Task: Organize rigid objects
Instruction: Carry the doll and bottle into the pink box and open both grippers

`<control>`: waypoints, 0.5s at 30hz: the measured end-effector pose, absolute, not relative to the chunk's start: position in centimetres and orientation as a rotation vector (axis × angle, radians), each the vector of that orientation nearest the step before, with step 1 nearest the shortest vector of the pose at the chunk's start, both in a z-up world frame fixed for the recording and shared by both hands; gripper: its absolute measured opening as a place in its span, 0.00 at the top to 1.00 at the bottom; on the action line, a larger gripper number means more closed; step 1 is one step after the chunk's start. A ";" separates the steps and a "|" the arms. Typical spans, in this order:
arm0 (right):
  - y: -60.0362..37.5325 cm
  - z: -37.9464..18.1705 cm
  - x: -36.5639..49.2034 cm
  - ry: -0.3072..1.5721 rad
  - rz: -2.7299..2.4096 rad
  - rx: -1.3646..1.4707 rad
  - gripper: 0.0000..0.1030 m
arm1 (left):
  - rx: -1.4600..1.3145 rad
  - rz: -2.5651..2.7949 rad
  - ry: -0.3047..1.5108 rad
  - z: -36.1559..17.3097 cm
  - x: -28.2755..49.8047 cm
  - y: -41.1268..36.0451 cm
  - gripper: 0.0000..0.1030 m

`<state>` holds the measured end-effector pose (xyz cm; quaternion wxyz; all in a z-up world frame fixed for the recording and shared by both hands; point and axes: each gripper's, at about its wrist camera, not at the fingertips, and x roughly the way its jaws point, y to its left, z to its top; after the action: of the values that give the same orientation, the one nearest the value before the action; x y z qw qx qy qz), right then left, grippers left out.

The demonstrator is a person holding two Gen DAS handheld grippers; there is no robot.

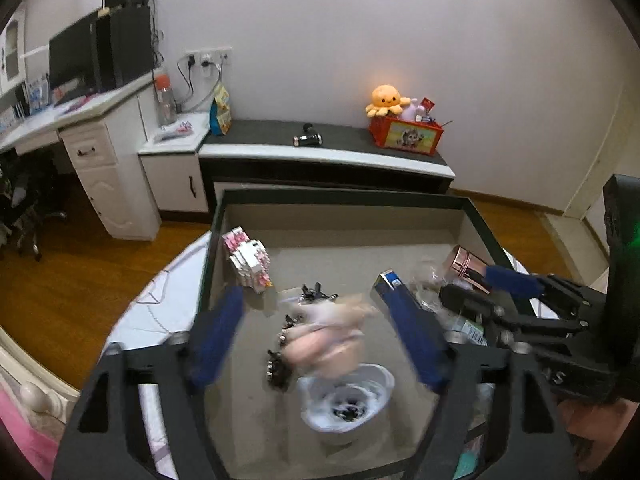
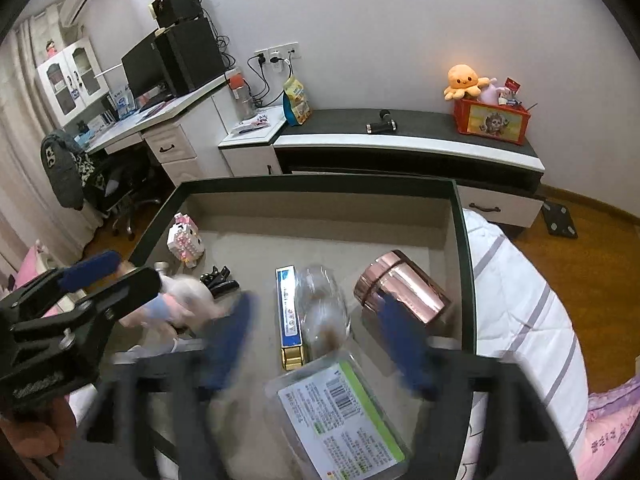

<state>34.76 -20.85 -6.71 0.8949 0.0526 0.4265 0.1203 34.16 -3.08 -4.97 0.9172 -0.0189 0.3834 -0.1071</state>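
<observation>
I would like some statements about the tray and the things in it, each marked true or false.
1. The rose-gold canister lies on its side in the tray. True.
2. The block-built toy sits near the tray's far left corner. True.
3. The right tongs grip the canister. False: they are open, holding nothing.
4. The orange octopus plush is inside the tray. False: it sits on the red box on the cabinet by the wall.
5. The left tongs are open. True.
</observation>
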 end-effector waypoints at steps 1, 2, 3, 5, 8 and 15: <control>-20.9 -6.6 34.5 0.879 0.252 0.112 0.20 | -0.039 -0.214 0.776 -4.7 33.8 -2.9 0.07; -20.9 -6.5 34.3 0.876 0.253 0.113 0.20 | -0.041 -0.209 0.766 -4.4 33.4 -2.7 0.04; -21.0 -6.3 34.0 0.872 0.251 0.116 0.18 | -0.041 -0.202 0.757 -4.1 32.9 -2.5 0.00; -21.2 -5.9 33.4 0.857 0.234 0.122 0.11 | -0.031 -0.200 0.749 -3.6 32.1 -2.3 0.00; -21.5 -5.3 32.2 0.839 0.199 0.128 0.00 | -0.018 -0.204 0.731 -3.0 30.2 -2.2 0.00; -22.0 -3.5 27.5 0.794 0.222 0.164 0.00 | -0.034 -0.214 0.681 -1.4 24.6 -1.3 0.00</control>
<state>27.49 -21.99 -3.55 0.9129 0.0794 0.3856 0.1078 24.58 -1.28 -1.38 0.9368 -0.0164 0.3335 -0.1048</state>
